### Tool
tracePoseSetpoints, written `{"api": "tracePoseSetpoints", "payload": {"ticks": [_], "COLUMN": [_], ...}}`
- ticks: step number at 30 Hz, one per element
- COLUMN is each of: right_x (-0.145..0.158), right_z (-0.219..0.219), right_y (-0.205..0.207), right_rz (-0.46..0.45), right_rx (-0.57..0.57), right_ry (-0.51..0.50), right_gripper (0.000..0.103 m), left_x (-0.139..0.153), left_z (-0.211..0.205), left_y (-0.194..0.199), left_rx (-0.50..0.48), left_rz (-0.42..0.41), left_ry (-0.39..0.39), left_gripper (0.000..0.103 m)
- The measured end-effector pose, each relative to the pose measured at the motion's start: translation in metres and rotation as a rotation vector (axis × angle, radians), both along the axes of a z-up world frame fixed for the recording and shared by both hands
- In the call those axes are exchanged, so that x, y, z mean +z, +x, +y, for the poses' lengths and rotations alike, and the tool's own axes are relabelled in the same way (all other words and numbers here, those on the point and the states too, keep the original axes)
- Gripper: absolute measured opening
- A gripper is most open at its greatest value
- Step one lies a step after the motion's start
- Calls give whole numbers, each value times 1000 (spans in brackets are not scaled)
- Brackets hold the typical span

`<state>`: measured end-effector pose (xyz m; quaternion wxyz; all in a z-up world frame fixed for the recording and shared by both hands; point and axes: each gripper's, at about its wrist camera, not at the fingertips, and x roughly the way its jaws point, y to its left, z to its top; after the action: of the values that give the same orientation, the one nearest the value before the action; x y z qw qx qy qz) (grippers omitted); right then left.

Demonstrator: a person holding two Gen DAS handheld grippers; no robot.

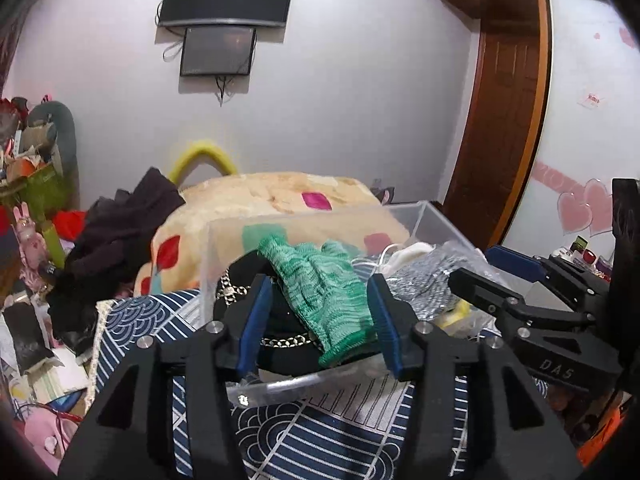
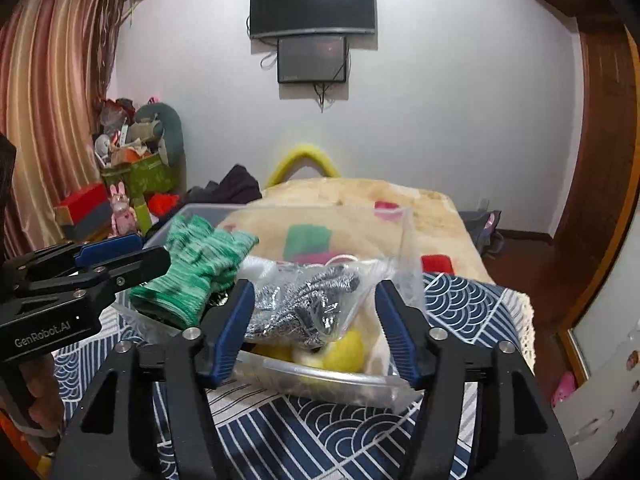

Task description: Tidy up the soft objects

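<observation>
A clear plastic box [image 1: 280,388] [image 2: 320,376] stands on a blue wave-patterned cloth. Inside, a green knit glove [image 1: 320,284] [image 2: 196,268] lies over a black item with a chain [image 1: 280,340]. My left gripper [image 1: 318,292] [image 2: 140,256] is open around the glove, and a gap shows at its left pad. A clear bag of grey-white knit gloves [image 2: 308,304] [image 1: 424,284] rests on a yellow soft object [image 2: 348,350]. The open right gripper [image 2: 316,292] [image 1: 480,276] straddles this bag without pressing it.
The patterned cloth [image 1: 320,440] [image 2: 320,432] covers the table under the box. Behind it is a bed with a cream blanket [image 1: 280,196] [image 2: 400,200]. Dark clothes [image 1: 120,240] and clutter pile up at the left. A wooden door [image 1: 500,120] stands at the right.
</observation>
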<state>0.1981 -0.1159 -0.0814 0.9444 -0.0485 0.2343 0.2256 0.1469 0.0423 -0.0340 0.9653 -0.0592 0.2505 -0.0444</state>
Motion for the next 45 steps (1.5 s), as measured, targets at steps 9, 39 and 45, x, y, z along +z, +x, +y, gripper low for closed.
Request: {"api": "tracePoseSetpoints", "payload": {"ticks": [9, 39, 45], "right_x": [25, 33, 34], "right_z": [-9, -17, -20], "right_y": [-31, -79, -79], "right_rz": [-107, -204, -200], "right_rx": [13, 32, 34], "right_ry": [34, 110, 123], "right_gripper": [71, 96, 96], "left_x": [24, 44, 44], "left_z": [2, -3, -4], "left_y": [-39, -111, -111], "left_rx": [8, 54, 55], "left_rz": [-83, -246, -248], "left_ry": [18, 55, 56], "left_gripper": [62, 92, 92]}}
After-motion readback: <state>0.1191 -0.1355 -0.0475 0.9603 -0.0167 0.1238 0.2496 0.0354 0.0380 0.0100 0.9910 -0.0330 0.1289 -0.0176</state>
